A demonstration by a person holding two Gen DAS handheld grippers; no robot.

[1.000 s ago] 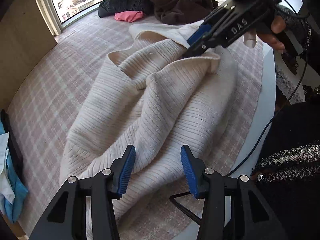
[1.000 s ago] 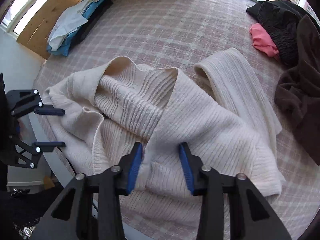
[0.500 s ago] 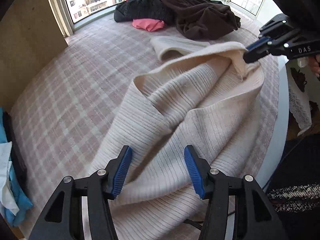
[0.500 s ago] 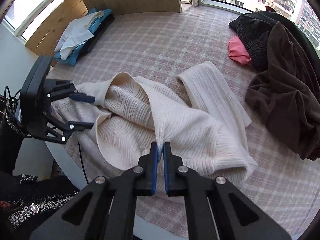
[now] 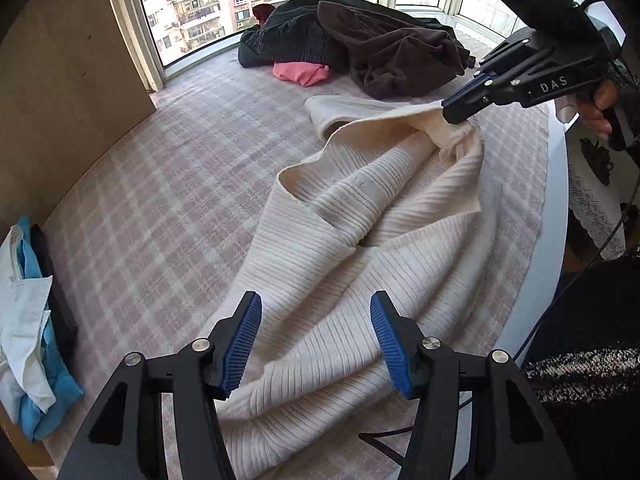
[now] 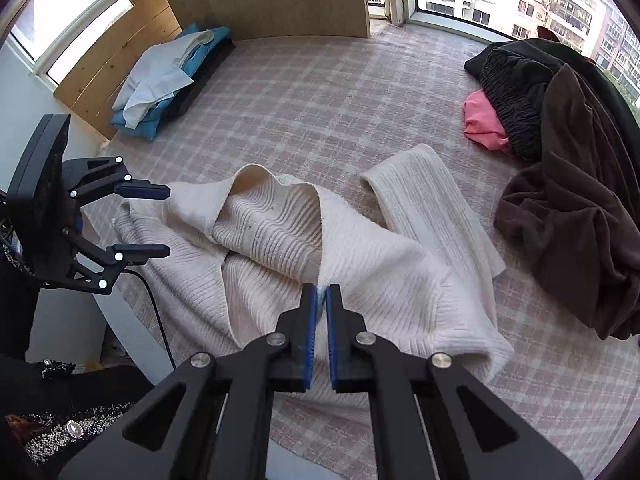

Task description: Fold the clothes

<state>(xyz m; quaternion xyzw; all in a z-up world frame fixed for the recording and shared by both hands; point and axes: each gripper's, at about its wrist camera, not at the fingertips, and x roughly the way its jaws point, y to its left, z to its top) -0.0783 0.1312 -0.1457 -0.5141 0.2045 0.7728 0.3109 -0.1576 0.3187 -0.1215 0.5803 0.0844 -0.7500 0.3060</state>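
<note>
My right gripper (image 6: pixel 321 300) is clenched on a raised edge of the cream sweater (image 6: pixel 360 272); my left gripper (image 5: pixel 316 344) hangs spread over its other end. The sweater's length runs between them, rumpled on the checked bedspread (image 6: pixel 320 92), one sleeve (image 6: pixel 432 208) trailing toward the dark clothes pile (image 6: pixel 560 160)
</note>
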